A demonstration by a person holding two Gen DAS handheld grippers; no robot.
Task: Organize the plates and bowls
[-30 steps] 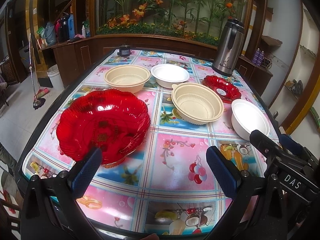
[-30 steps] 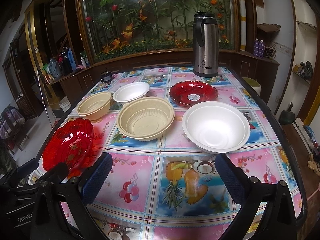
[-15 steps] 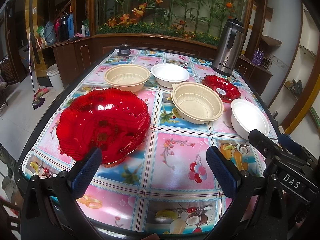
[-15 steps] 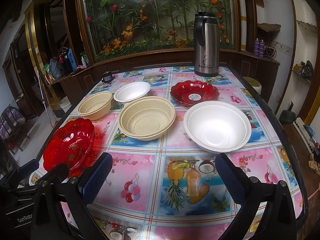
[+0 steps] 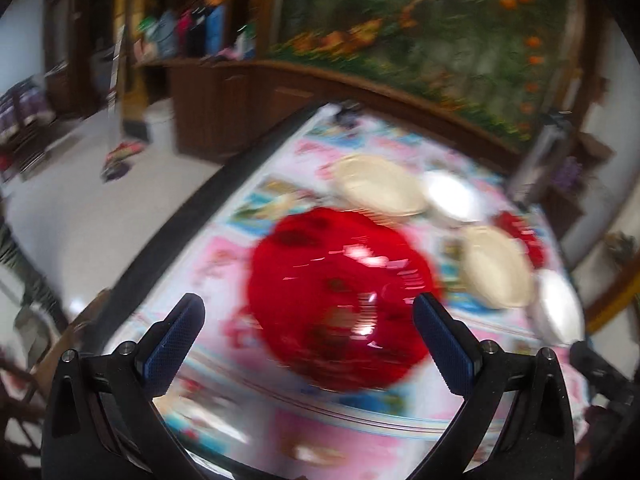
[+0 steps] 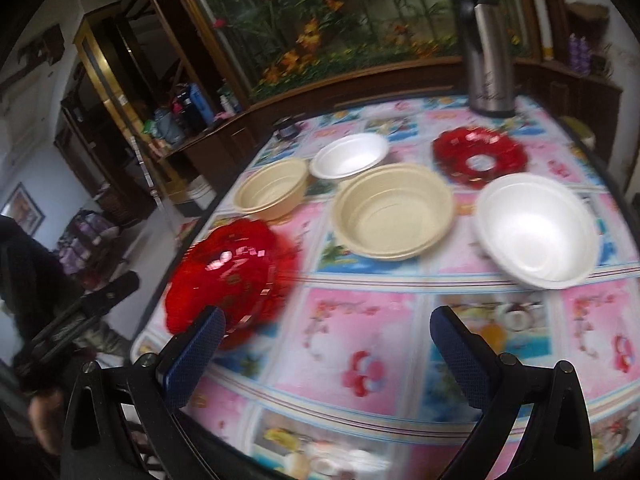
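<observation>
Across the middle of my left wrist view, the counter (image 5: pixel 360 432) with its pink patterned cloth carries everything. Largest on it is the big red plate (image 5: pixel 340 300), blurred, lying between and just beyond the spread fingers of my left tool (image 5: pixel 308 344), which holds nothing; I cannot tell whether either pad touches the rim. In my right wrist view, the large white bowl (image 6: pixel 536 232) sits at centre right, the large beige bowl (image 6: pixel 394 210) just left of it, the small beige bowl (image 6: pixel 272 188) and small white bowl (image 6: pixel 350 156) farther up, the small red plate (image 6: pixel 478 156) at upper right. My right tool (image 6: pixel 326 354) is spread wide, empty, above bare cloth.
</observation>
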